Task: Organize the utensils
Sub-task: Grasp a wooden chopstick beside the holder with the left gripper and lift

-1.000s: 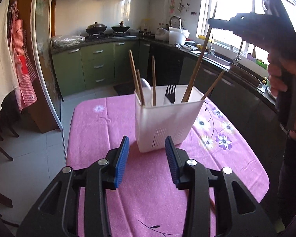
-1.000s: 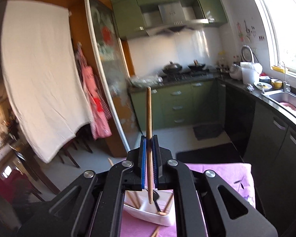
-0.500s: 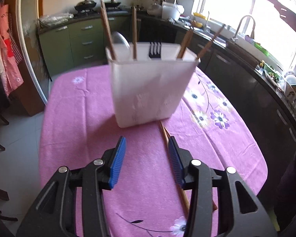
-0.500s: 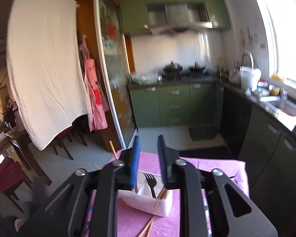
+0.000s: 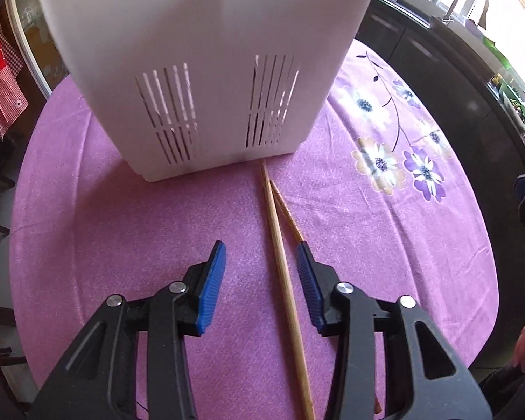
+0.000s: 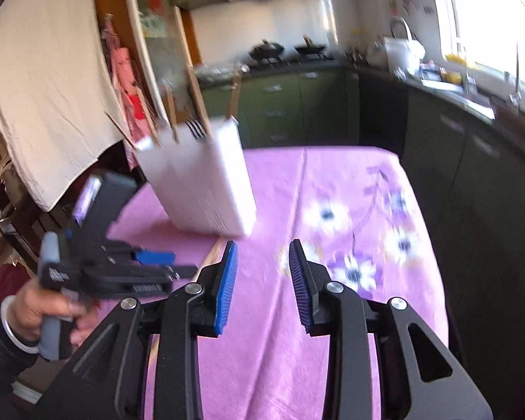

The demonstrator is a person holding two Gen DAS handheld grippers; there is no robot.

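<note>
The left tool (image 5: 260, 262) hangs low over the desk (image 5: 122, 227) with its blue pads spread apart and nothing between them but one of two wooden chopsticks (image 5: 280, 245) lying flat on the purple cloth. The chopsticks' far tips reach the foot of the white utensil holder (image 5: 199, 52), just ahead. The right tool (image 6: 262, 262) is also spread wide and empty, above the flowered cloth. In its blurred view, the holder seems to hold a fork (image 6: 196, 127) and several chopsticks.
</note>
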